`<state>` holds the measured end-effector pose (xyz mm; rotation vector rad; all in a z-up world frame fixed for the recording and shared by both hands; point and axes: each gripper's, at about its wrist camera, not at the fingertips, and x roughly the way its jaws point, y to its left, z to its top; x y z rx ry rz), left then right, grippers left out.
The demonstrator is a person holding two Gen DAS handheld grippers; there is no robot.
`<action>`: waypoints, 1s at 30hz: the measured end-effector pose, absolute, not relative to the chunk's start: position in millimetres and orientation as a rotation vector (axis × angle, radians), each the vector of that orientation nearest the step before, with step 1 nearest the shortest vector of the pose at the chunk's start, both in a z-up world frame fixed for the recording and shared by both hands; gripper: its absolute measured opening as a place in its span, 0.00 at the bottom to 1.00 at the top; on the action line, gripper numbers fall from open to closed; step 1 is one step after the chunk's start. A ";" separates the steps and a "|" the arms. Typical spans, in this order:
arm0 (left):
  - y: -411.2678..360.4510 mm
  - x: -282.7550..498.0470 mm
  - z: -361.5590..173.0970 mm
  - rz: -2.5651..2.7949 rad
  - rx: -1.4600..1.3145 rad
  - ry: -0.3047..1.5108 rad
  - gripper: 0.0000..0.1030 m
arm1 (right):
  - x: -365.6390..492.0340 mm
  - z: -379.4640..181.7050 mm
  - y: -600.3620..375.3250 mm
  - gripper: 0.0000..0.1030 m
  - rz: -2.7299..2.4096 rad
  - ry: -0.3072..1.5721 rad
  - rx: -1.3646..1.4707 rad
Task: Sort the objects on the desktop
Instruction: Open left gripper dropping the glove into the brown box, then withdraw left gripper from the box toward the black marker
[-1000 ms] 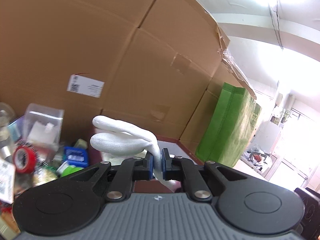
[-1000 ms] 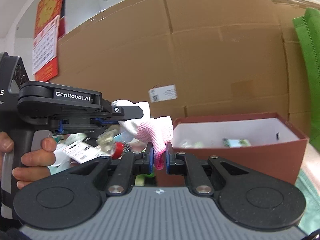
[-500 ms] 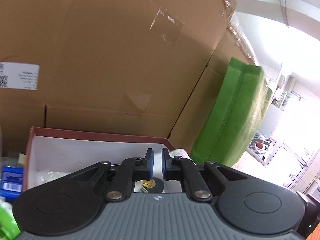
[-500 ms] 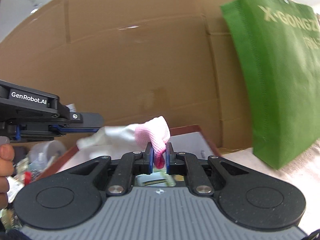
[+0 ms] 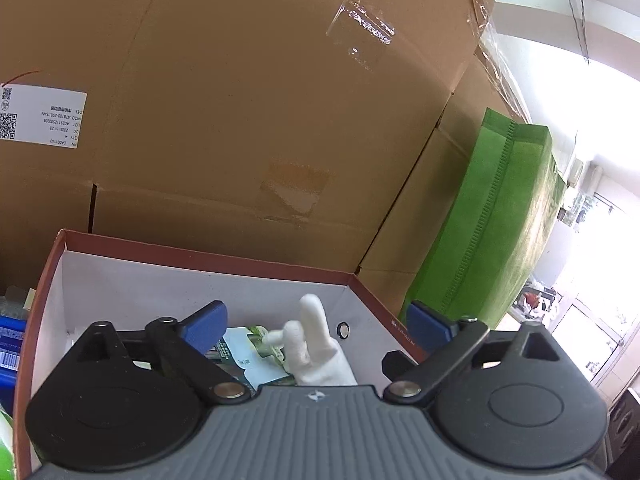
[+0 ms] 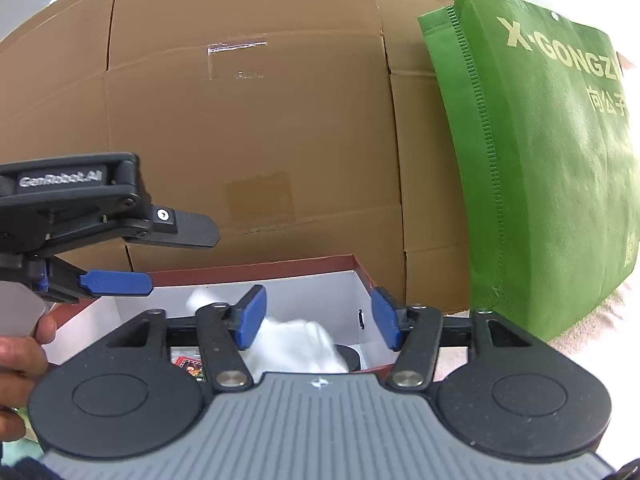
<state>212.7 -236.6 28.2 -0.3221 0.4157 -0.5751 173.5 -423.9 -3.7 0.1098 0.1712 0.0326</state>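
A white glove (image 5: 316, 354) lies inside the dark red box with white inner walls (image 5: 160, 292), on top of some packets. It also shows in the right wrist view (image 6: 292, 344) inside the same box (image 6: 256, 270). My left gripper (image 5: 316, 326) is open and empty just above the box. My right gripper (image 6: 318, 318) is open and empty over the glove. The left gripper also shows from the side at the left of the right wrist view (image 6: 132, 264), jaws apart.
Large cardboard cartons (image 5: 240, 120) stand right behind the box. A green fabric bag (image 6: 540, 160) leans against them on the right. Blue packets (image 5: 10, 340) lie left of the box. A black tape roll (image 6: 348, 356) lies in the box.
Both grippers have opened. The glove, held by the left a second ago and by the right until half a second ago, has dropped into the box.
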 end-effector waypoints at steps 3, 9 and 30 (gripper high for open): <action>-235.0 209.3 28.4 -0.565 -0.298 0.403 0.97 | 175.1 -4.4 -426.8 0.71 0.036 0.181 0.120; -230.0 203.0 26.5 -0.555 -0.265 0.400 0.97 | 170.4 -6.6 -422.2 0.80 0.046 0.165 0.115; -136.4 76.4 18.6 -0.409 -0.187 0.329 0.97 | 86.8 0.4 -352.2 0.90 0.233 0.185 0.075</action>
